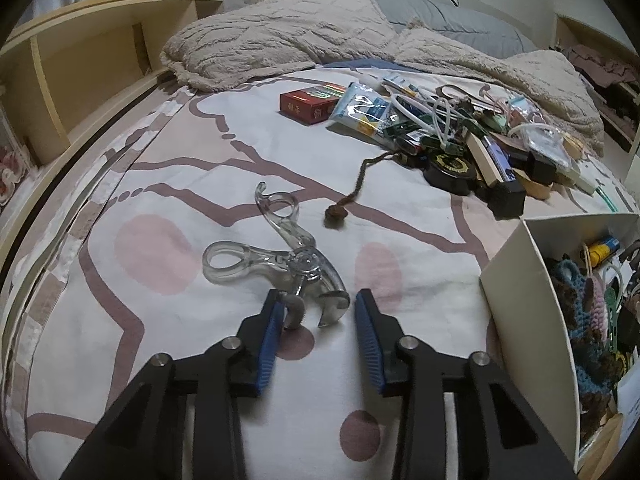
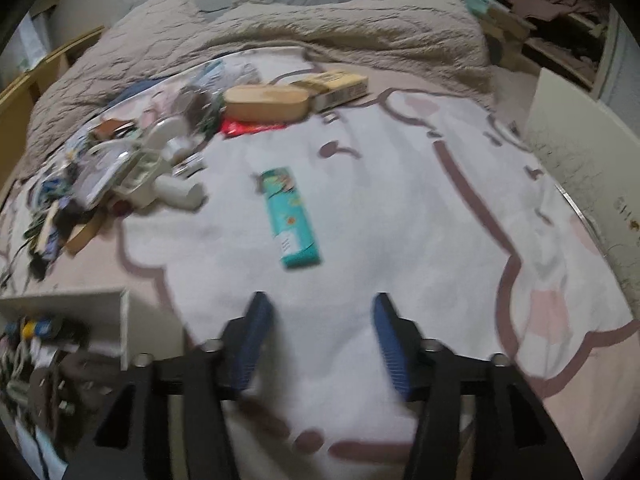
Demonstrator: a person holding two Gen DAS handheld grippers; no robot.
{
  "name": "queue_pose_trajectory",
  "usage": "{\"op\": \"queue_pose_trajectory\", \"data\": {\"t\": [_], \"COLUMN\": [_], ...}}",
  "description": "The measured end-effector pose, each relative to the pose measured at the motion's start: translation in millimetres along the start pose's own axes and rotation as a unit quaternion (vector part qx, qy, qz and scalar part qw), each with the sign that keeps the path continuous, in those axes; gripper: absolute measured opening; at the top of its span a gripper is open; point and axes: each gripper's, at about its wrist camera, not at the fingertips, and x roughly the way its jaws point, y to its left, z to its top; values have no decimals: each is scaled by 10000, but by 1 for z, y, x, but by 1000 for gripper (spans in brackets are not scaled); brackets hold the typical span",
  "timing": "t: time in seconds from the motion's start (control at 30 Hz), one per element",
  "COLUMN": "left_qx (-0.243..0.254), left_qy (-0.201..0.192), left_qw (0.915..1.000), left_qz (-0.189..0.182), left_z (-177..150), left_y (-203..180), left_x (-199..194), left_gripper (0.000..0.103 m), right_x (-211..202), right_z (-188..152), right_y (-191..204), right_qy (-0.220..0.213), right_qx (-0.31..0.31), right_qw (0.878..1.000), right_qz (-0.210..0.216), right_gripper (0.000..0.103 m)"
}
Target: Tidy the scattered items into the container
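A clear plastic scissor-handled tool [image 1: 280, 260] with metal jaws lies on the bedsheet. Its jaw end sits between the tips of my left gripper [image 1: 320, 304]; the left pad [image 1: 274, 312] is at the tool's left jaw, while the right pad [image 1: 366, 316] stands apart from it. That gripper is open. The white box [image 1: 520, 280], the container, stands to the right, holding crocheted pieces and small items. In the blurred right wrist view my right gripper [image 2: 320, 308] is open and empty over the sheet, with a teal carton [image 2: 292, 216] ahead and the white box [image 2: 80, 300] at lower left.
A heap of scattered items [image 1: 460, 136] lies at the back right, with a red box [image 1: 310, 102] and a brown knotted cord [image 1: 336, 214] nearby. An oval wooden case [image 2: 264, 102], a yellowish box [image 2: 340, 84] and a white bottle [image 2: 176, 192] lie further back. A rumpled blanket [image 1: 280, 36] borders the far side.
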Motion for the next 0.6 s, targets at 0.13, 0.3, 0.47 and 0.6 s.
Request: {"op": "queue_pose_trajectory", "data": {"t": [0.13,0.3,0.47,0.6], "left_qx": [-85,-127,2,59], "left_qy": [-75,-151,-211,-228], "left_qw": [9998,9994,9988,9985], "left_qz": [-132,-293,-445,-504], "left_z": [-1,-3,-17,-30], "left_y": [3,4,1,-1], "left_x": [-3,-7,-21,-33], "left_gripper": [31,30,30,30], "right_x": [10,19,24,24], "right_z": [8,20,27,29], "right_y": [2,6,14,20], "right_qy": [29,45,-39,-158], "right_qx": [-54,-173,-405,-541], "right_qw": [10000,9998,9991,9984], "right_qz": [-47,-49,-86,-54], "right_gripper": [63,63,54,33]}}
